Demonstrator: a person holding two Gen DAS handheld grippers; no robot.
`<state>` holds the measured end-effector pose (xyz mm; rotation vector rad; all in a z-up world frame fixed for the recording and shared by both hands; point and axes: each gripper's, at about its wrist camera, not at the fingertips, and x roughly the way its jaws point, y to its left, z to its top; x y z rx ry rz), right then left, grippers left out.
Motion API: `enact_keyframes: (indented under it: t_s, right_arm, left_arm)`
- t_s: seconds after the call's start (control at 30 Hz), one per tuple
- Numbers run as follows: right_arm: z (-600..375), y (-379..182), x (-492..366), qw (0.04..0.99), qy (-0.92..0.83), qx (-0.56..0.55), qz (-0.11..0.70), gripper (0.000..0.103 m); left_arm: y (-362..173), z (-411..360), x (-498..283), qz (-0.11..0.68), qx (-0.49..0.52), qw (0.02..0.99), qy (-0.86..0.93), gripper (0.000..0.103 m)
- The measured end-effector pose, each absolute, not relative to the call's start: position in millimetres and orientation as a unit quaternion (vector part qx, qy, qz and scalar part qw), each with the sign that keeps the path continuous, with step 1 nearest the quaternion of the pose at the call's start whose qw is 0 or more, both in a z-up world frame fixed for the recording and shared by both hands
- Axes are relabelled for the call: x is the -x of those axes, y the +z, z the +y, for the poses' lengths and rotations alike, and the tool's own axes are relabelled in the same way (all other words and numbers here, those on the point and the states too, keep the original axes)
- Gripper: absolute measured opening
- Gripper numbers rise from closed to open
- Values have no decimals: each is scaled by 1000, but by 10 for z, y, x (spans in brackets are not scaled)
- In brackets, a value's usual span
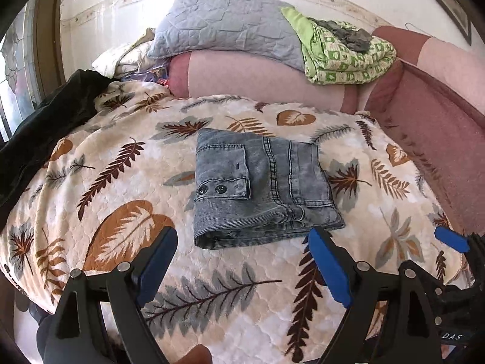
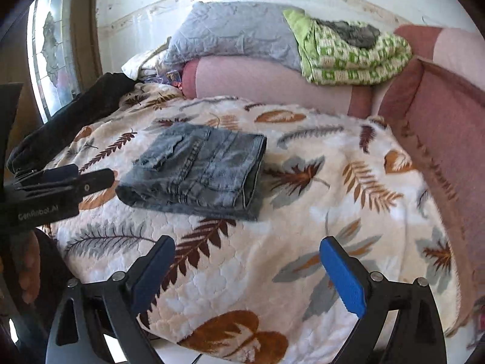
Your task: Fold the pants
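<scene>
Both grippers hang wide apart over the bed with nothing between their blue pads: the left gripper [image 1: 242,239] sits just short of the folded pants, and the right gripper [image 2: 247,250] stands further back, over bare blanket. Neither touches the denim.

Largest in view is the bed [image 1: 439,127], its pink padded edge curving along the far side and the right. Over it lies a cream blanket [image 1: 212,288] printed with brown, orange and grey leaves and feathers. At the head end a grey quilted pillow [image 1: 224,27] leans on a pink bolster [image 1: 248,75], with a folded green patterned cover [image 1: 348,57] beside it and a small dark grey cloth on top of that cover. A black garment [image 1: 45,121] is draped at the left edge of the blanket, near the window with patterned glass [image 2: 54,45].

The pants [image 1: 260,182], grey-blue washed denim, lie near the middle of the blanket as a compact, roughly square bundle, flat and several layers thick. A pocket flap with dark snap buttons [image 1: 213,190] faces up on the left part of the bundle, and stitched seams run across its middle.
</scene>
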<state>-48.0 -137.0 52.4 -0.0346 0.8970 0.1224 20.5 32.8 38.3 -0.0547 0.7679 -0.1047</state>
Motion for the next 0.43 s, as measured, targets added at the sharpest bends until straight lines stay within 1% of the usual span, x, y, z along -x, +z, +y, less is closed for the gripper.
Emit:
enact_keyframes:
  t_s: [0.13,0.17,0.2,0.27,0.33,0.43]
  right_arm:
    - [-1362,585,412,899,56,15,433,100]
    - [-1353,591,386,898,56,14,437,100]
    - [-1342,594,367,897,58,15,439,103]
    - [-1300,585,323,892,64,15,446,103]
    - [-1265,580,298,892,57,25,448,103]
    - [-1246,577,263,892,47,29,449,103]
  left_arm:
    - [409,355,-200,377,33,924,-52,89]
    - [408,358,-202,378,35,923,-53,89]
    - [408,361,-208,380,35,923,-55,89]
    - [411,360,-222,381,32,922,-60,89]
    - [428,352,-226,376,27,924,-64,96]
    - [469,341,-235,367,23,928,-66,97]
